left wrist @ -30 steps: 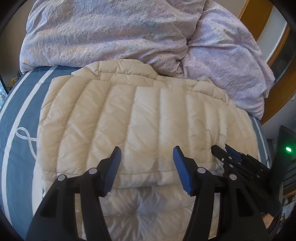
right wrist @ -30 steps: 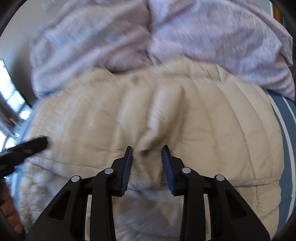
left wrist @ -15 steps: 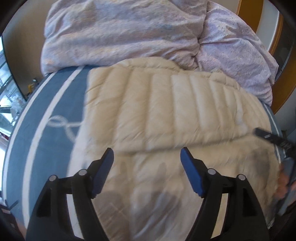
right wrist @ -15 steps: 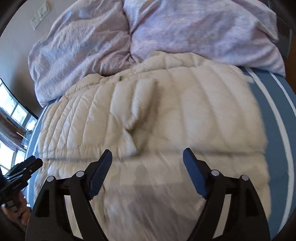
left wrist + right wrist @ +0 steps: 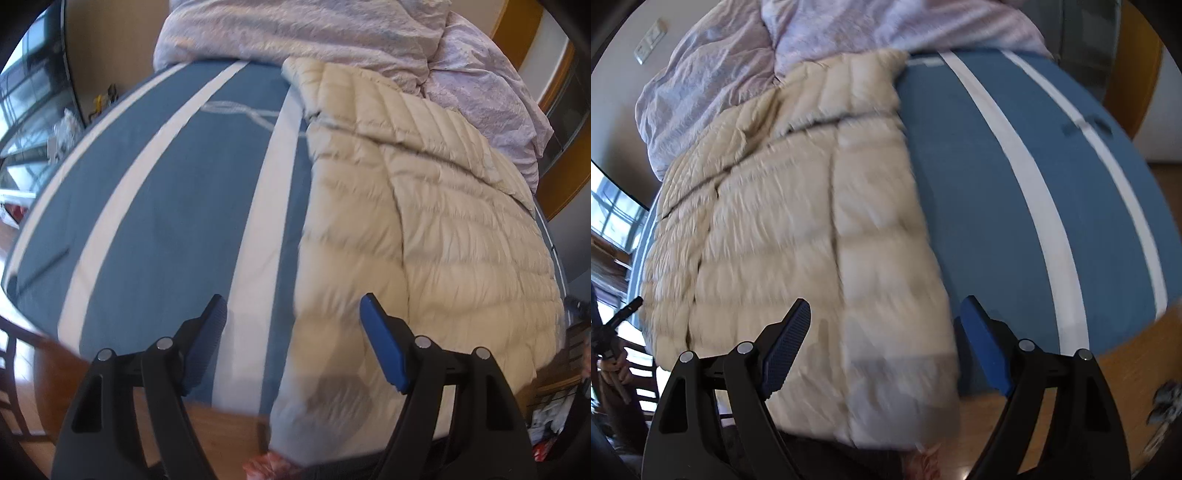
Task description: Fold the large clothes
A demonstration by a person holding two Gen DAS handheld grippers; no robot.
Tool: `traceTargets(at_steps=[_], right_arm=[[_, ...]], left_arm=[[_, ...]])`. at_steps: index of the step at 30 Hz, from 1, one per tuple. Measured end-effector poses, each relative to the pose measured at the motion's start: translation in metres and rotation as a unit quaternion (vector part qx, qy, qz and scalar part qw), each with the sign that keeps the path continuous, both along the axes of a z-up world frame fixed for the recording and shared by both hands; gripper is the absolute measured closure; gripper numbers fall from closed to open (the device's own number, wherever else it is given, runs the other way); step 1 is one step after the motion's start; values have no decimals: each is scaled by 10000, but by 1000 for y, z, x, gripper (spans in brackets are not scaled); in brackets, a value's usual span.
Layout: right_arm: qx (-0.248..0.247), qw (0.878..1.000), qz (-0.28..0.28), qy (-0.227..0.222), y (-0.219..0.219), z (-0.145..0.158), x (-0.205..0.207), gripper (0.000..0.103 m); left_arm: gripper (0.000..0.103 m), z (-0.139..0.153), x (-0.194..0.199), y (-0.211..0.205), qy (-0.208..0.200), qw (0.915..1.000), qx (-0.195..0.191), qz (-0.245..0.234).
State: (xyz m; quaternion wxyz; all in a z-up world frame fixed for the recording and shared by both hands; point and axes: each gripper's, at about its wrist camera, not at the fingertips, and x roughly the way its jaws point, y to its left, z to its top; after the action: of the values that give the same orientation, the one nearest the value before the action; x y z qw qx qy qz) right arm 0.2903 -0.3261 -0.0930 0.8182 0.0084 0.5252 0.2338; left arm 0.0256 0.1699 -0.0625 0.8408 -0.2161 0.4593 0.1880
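Observation:
A cream quilted down jacket (image 5: pixel 424 229) lies folded flat on the blue bed cover (image 5: pixel 166 206) with white stripes. My left gripper (image 5: pixel 291 301) hovers open over the jacket's near left edge, one finger above the cover, the other above the jacket, pads touching nothing. In the right wrist view the same jacket (image 5: pixel 798 221) fills the left half. My right gripper (image 5: pixel 885 302) straddles its near right edge; its jaws are opening and the pads stand clear of the fabric below them.
A crumpled lilac duvet (image 5: pixel 314 29) is heaped at the head of the bed, touching the jacket's far end. The wooden bed frame (image 5: pixel 1126 369) runs along the near edge. A person's hand (image 5: pixel 613 369) holding the other gripper shows at the far left of the right wrist view.
The right gripper let go of a pinched fold of the jacket and opened wide. Both grippers drew back toward the near bed edge and apart, left to the jacket's left edge, right to its right edge.

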Motion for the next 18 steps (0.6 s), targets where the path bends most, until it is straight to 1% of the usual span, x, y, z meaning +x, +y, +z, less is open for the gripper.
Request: traceTargets(at_steps=[3, 5, 7, 10, 13, 15, 16, 18], right_arm=[[142, 9998, -60, 150, -16, -9, -10, 21], [296, 9991, -75, 298, -23, -16, -15, 27], [437, 9982, -67, 413, -26, -20, -17, 30], [562, 9974, -41, 451, -28, -22, -20, 34], [733, 9959, -15, 521, -33, -23, -23, 41], [802, 9953, 5, 540, -34, -23, -26, 43], [842, 9949, 22, 559, -34, -24, -27, 47], [922, 9939, 44, 601, -35, -25, -28, 48]], left_arm=[[33, -2, -14, -3, -67, 9999, -101, 50], [38, -2, -21, -6, -159, 9996, -229, 44], [42, -3, -24, -9, -184, 9994, -287, 14], [47, -5, -29, -17, -194, 9992, -355, -57], [48, -7, -34, -24, -232, 9992, -314, -80], [49, -7, -38, -27, -274, 9990, -340, -76], [50, -7, -40, -28, -296, 9989, -361, -57], [53, -8, -42, -30, -326, 9986, -403, -58]])
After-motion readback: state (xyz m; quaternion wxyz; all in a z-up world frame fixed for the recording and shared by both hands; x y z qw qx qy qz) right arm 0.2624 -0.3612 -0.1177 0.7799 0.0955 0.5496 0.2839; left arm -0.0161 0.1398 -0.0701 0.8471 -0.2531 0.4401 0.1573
